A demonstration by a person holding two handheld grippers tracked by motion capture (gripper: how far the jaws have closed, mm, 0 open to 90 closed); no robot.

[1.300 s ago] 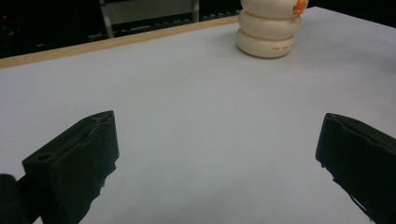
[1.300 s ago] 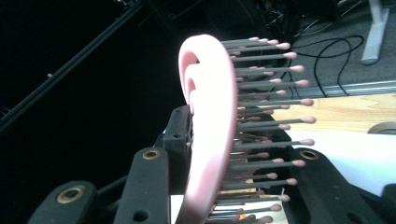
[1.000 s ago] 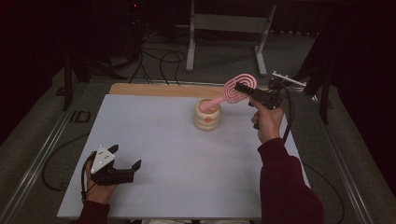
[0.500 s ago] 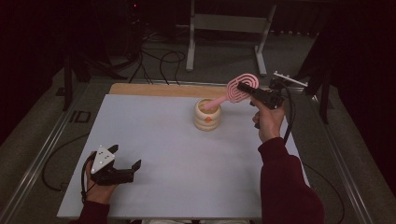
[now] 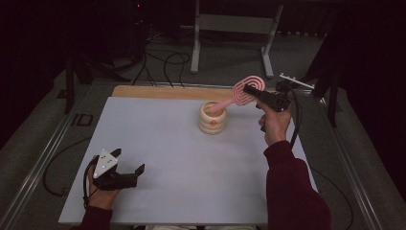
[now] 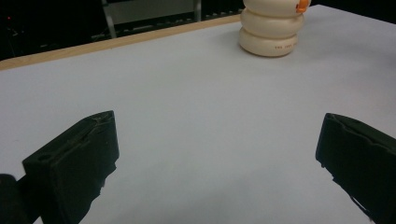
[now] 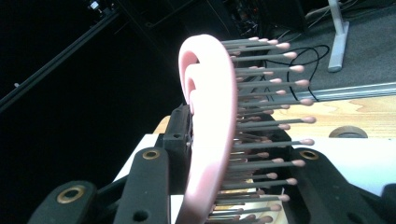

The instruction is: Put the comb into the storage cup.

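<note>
Left gripper (image 5: 125, 173) rests near the bench's (image 5: 167, 143) near-left corner, jaws wide and empty, so nothing steadies the cream holder (image 5: 212, 118) toward the far edge. Right gripper (image 5: 250, 90) jaws clamp the pink brush (image 5: 243, 92) by its head, handle tip in the holder's mouth. Risk: a sideways pull levers the holder over, or the bristled head slips in the jaws.

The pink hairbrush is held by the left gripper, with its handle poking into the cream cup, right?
Not quite. The right gripper holds the pink hairbrush, as the high view shows. The handle does poke into the cream cup. The left gripper rests open near the table's front edge.
</note>
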